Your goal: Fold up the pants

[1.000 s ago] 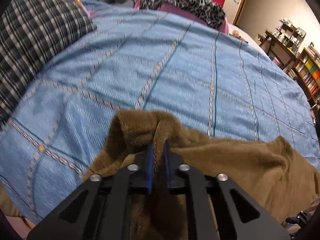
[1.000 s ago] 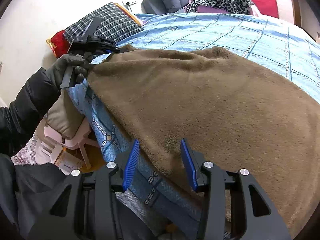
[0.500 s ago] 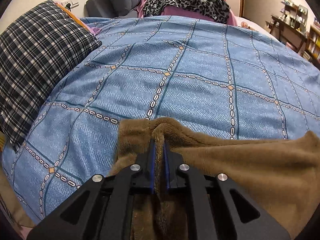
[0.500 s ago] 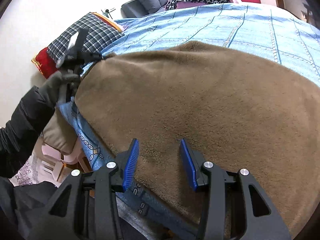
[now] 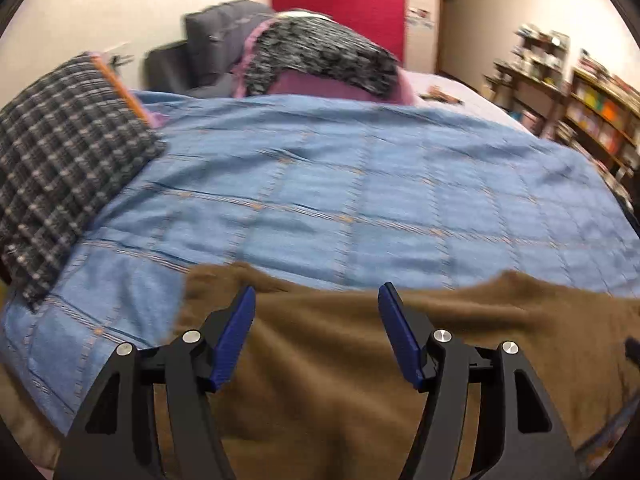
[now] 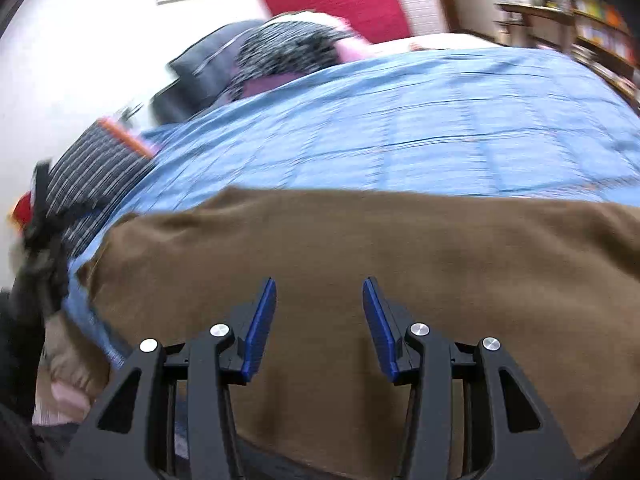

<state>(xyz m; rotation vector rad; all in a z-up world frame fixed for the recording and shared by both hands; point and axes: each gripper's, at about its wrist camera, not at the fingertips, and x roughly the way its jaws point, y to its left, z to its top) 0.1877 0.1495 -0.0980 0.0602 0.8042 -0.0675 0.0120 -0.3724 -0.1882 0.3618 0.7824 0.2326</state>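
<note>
The brown fleece pants [image 5: 328, 360] lie spread flat on the near edge of the blue checked bedspread [image 5: 340, 184]. They fill the lower half of the right wrist view [image 6: 360, 248]. My left gripper [image 5: 316, 300] is open and empty, above the pants near their far left corner. My right gripper [image 6: 320, 292] is open and empty, above the middle of the pants. The left gripper and its gloved hand show blurred at the left edge of the right wrist view [image 6: 40, 208].
A dark plaid pillow [image 5: 60, 168] lies at the left of the bed. A leopard-print blanket [image 5: 320, 60] and a grey cushion [image 5: 216, 40] sit at the head. Bookshelves [image 5: 592, 112] stand at the right. The bed's near edge drops off below the pants.
My left gripper has opened and let go of the pants corner, which now lies flat. Both views have tilted up and are blurred with motion. The right gripper stays open.
</note>
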